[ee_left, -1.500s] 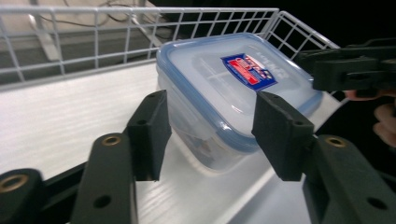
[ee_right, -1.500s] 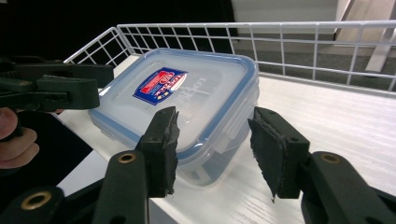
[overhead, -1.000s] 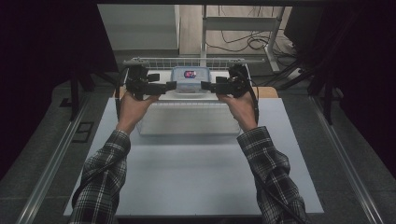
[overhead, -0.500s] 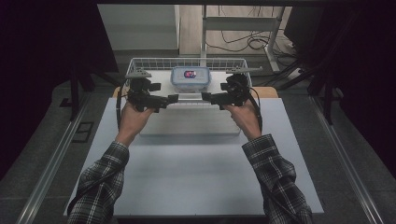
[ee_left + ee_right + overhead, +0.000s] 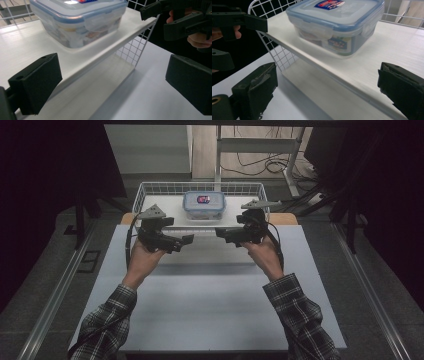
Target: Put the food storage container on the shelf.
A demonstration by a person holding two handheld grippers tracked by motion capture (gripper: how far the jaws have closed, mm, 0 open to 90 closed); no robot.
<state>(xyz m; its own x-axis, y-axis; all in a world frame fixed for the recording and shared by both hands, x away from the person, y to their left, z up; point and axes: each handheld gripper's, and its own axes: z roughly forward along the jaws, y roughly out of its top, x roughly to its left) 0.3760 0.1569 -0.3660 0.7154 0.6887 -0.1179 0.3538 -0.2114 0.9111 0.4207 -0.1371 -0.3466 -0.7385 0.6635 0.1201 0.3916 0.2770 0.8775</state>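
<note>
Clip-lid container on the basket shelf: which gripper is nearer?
Roughly equal, right perhaps slightly nearer. The left gripper sits below-left of the container; the right gripper sits below-right. Both are open, apart from it.

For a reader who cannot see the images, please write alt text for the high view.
A clear lidded food container sits on the white shelf of a wire basket at the far edge of a white table. In front of it, a person in plaid sleeves holds the left gripper and right gripper, jaws open and empty, pointing toward each other.
</note>
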